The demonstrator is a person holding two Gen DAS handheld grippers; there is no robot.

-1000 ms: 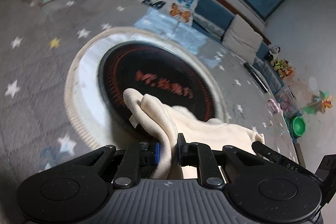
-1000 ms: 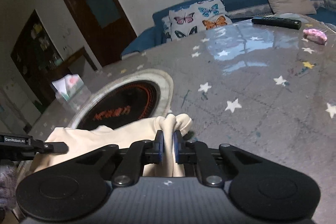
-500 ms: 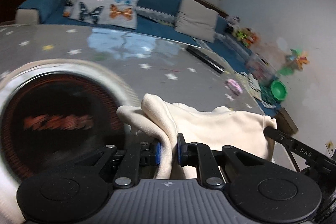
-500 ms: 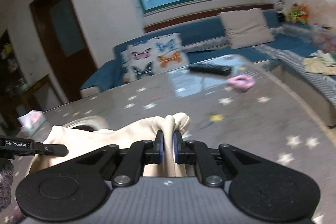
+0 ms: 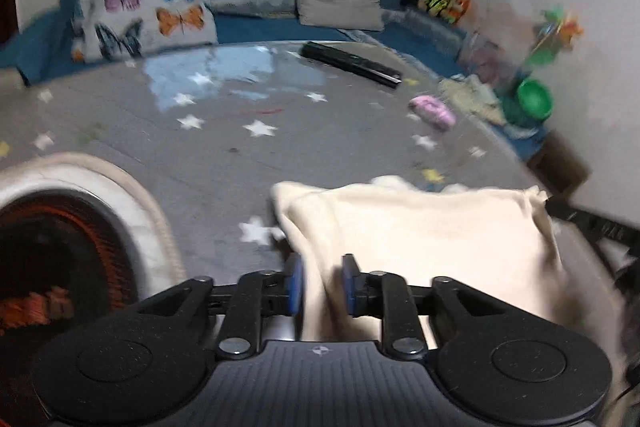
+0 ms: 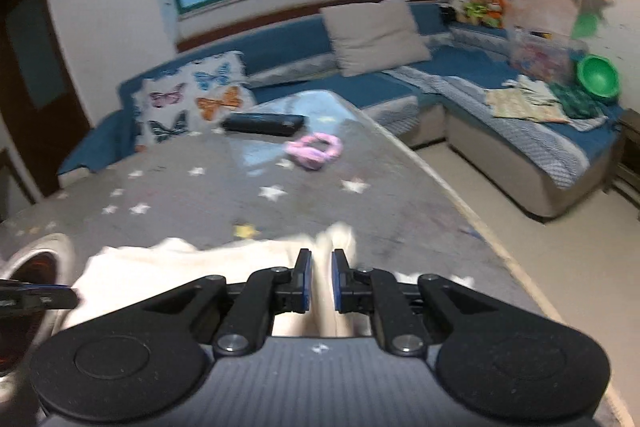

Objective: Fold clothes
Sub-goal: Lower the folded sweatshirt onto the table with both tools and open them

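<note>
A cream garment [image 5: 420, 227] is held between both grippers above the grey star-patterned table [image 5: 224, 147]. My left gripper [image 5: 322, 281] is shut on its left corner, with cloth bunched between the blue pads. My right gripper [image 6: 318, 281] is shut on the other corner of the cream garment [image 6: 192, 259]. The cloth spans flat between them. The right gripper's tip shows at the right edge of the left wrist view [image 5: 588, 223]. The left gripper's tip shows at the left of the right wrist view [image 6: 36, 297].
A round dark hotplate with a white rim [image 5: 60, 227] lies at the left of the table. A black remote [image 6: 262, 123] and a pink scrunchie [image 6: 314, 149] lie at the far end. The table's right edge [image 6: 480, 223] drops to the floor; a blue sofa [image 6: 520, 115] lies beyond.
Both grippers have swung to the right with the garment, away from the hotplate and towards the table's right side. The cloth now hangs spread between them.
</note>
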